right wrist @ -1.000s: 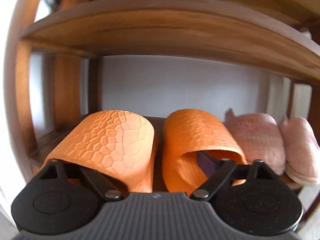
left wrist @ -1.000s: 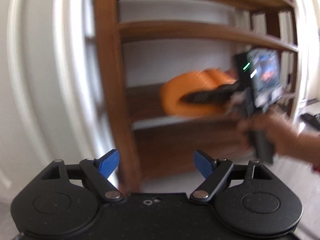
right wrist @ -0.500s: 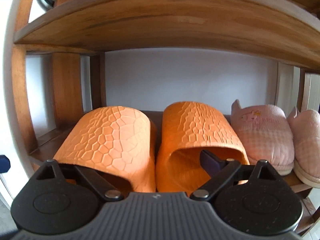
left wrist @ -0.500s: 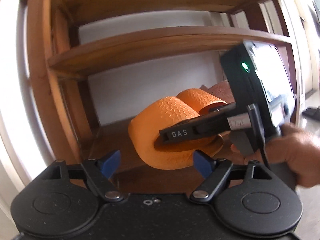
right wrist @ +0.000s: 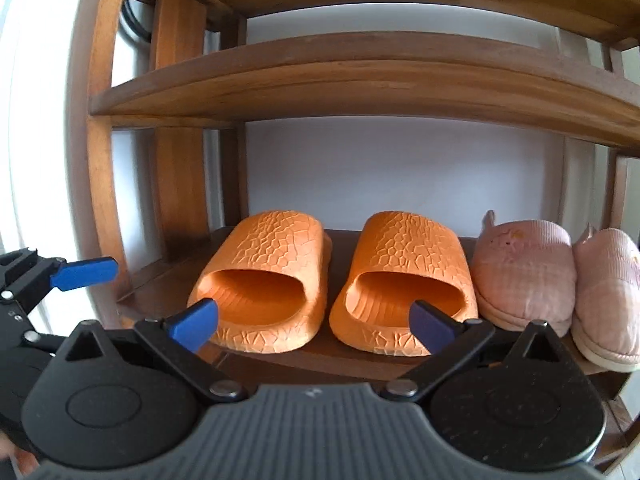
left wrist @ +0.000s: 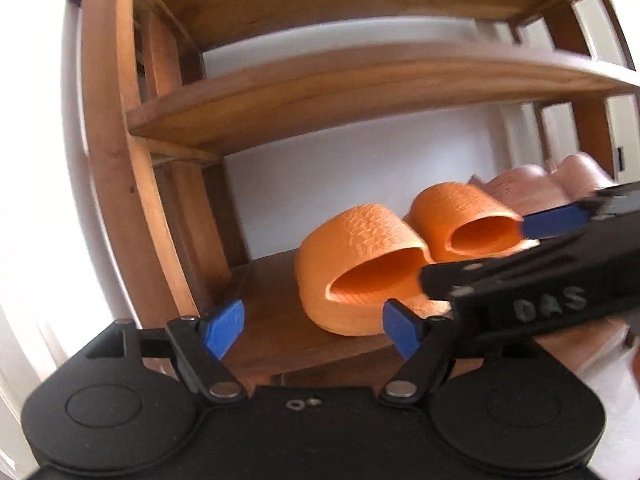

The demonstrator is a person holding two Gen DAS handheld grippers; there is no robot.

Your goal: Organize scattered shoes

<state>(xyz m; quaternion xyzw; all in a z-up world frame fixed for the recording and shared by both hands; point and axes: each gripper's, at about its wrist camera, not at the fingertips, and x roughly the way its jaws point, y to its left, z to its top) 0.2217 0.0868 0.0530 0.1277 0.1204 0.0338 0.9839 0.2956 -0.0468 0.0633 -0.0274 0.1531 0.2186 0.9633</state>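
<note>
Two orange slippers (right wrist: 328,284) stood side by side, toes inward, toward the left end of a wooden shelf (right wrist: 360,76), with a pink pair (right wrist: 560,280) at its right end. Both the left gripper (left wrist: 314,326) and right gripper (right wrist: 312,320) hovered before the front edge, fingers spread and holding nothing. Any withdrawal would best run straight back, clear of the heels.

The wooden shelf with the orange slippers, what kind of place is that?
Probably a home shoe rack, maybe near an entrance. The wooden shelves hold a pair of orange slides beside pink fuzzy house slippers.
</note>
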